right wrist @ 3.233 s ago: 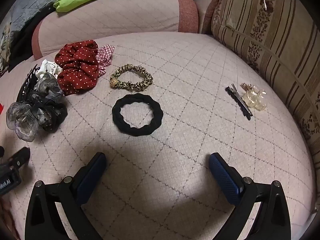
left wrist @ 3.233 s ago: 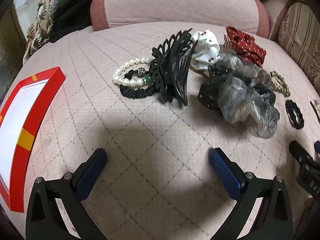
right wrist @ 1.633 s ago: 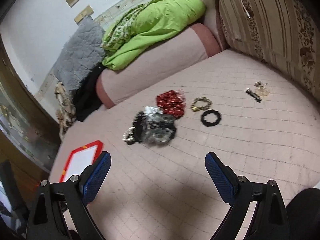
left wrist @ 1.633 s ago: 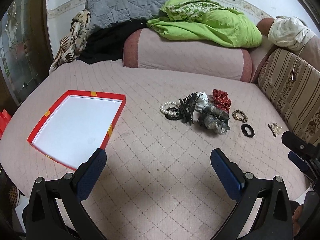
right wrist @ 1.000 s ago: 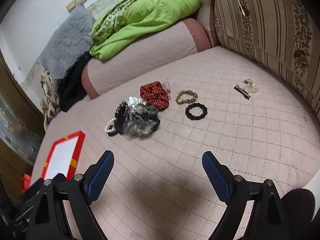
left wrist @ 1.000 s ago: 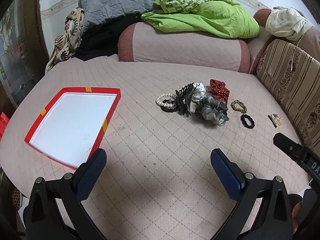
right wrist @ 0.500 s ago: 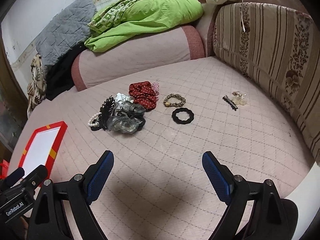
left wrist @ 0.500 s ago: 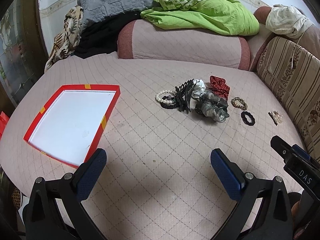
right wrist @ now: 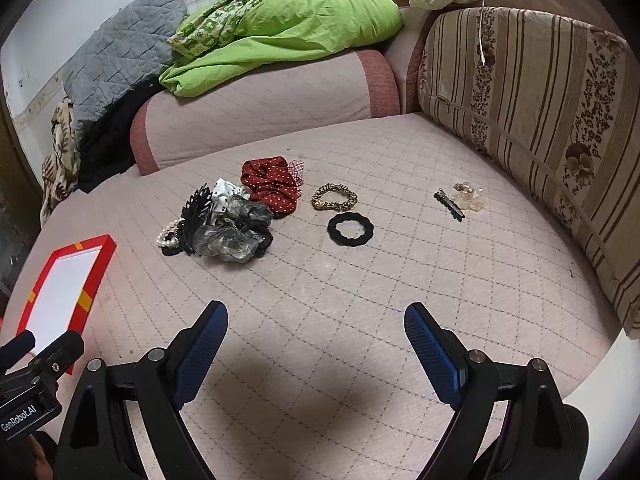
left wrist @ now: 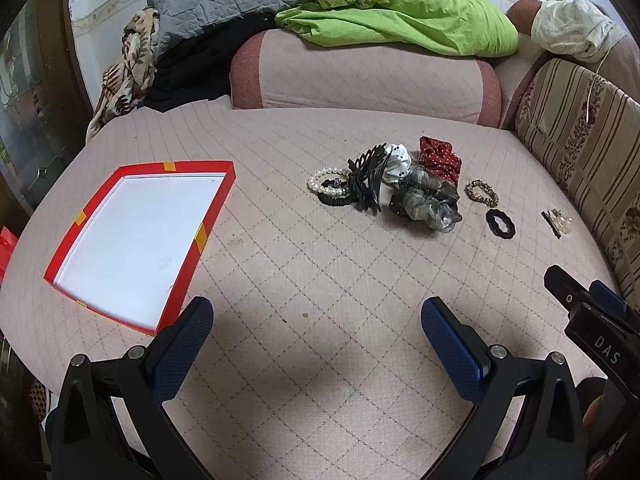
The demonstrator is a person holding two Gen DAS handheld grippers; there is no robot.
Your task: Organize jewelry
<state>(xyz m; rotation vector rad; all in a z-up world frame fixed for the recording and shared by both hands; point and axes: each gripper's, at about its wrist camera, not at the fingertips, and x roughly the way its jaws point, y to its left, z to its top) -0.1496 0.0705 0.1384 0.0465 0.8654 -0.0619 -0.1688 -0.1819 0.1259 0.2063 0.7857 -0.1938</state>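
A heap of hair accessories lies mid-bed: a pearl bracelet [left wrist: 325,181], a black claw clip [left wrist: 370,179], a grey sheer scrunchie [left wrist: 428,202] and a red dotted scrunchie [left wrist: 439,158]. Right of it lie a leopard scrunchie [right wrist: 334,196], a black ring scrunchie [right wrist: 351,231], and a black clip with clear pieces [right wrist: 460,200]. A red-rimmed white tray [left wrist: 200,236] is empty at the left. My left gripper [left wrist: 316,324] and right gripper [right wrist: 316,328] are both open, empty, and well short of the heap.
The pink quilted bed [left wrist: 320,264] carries everything. A pink bolster [left wrist: 360,76] with a green blanket [left wrist: 408,24] runs along the back. A striped cushion [right wrist: 540,120] walls the right side. Grey and patterned cloths [left wrist: 132,60] pile at the back left.
Both grippers have pulled back from close over the accessories to a higher, farther view. In the last half second they have barely shifted. Both stay open.
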